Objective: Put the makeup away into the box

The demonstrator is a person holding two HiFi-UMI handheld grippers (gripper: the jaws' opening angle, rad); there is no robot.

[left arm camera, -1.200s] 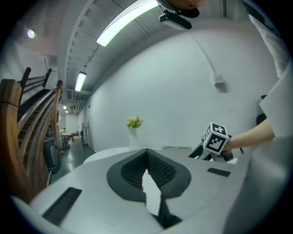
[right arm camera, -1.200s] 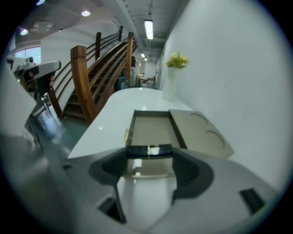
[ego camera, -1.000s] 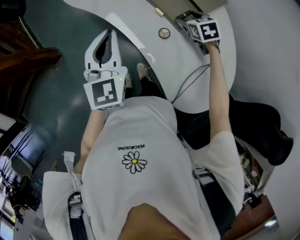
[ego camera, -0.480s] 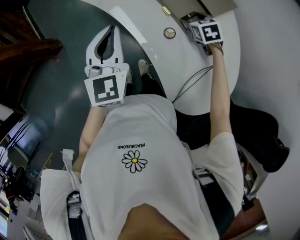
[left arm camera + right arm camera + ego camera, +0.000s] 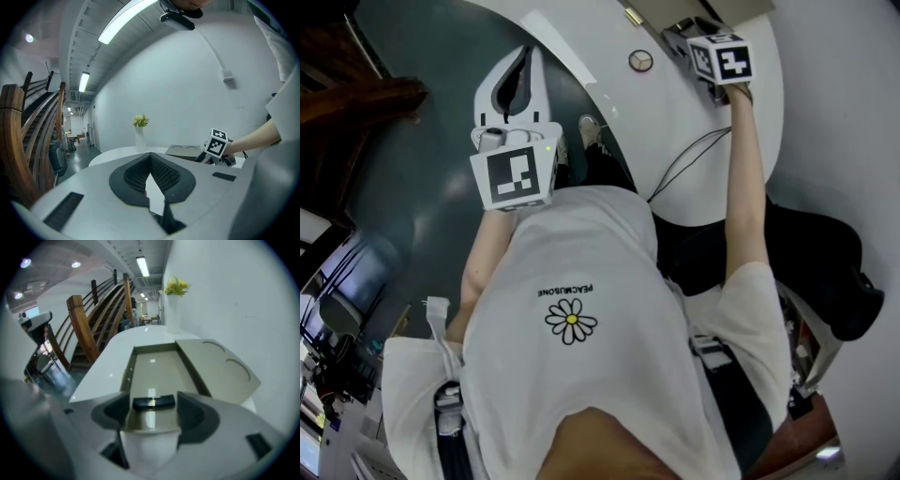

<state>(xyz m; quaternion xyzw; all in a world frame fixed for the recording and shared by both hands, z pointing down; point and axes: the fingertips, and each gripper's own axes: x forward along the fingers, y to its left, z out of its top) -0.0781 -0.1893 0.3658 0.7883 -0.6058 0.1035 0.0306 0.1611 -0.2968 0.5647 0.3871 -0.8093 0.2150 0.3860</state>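
A slim black makeup tube point(image 5: 153, 402) with a gold band lies crosswise on the floor of the open beige box point(image 5: 154, 363). My right gripper point(image 5: 153, 404) stands open around it, with a small gap at each end of the tube. In the head view my right gripper point(image 5: 682, 33) reaches over the box point(image 5: 661, 11) on the white table point(image 5: 675, 112). A small round compact point(image 5: 640, 60) lies on the table near the box. My left gripper point(image 5: 523, 58) is shut and empty, held off the table's edge over the floor; its own view shows the pads point(image 5: 161, 171) meeting.
The box's lid point(image 5: 220, 369) lies folded open to the right. A white vase with yellow flowers point(image 5: 174, 310) stands at the table's far end. A wooden staircase point(image 5: 93, 319) rises at left. A black cable point(image 5: 684, 164) crosses the table, and a black seat point(image 5: 825, 262) is at right.
My right gripper has drifted slightly right over the box. The left gripper has hardly moved and stays shut.
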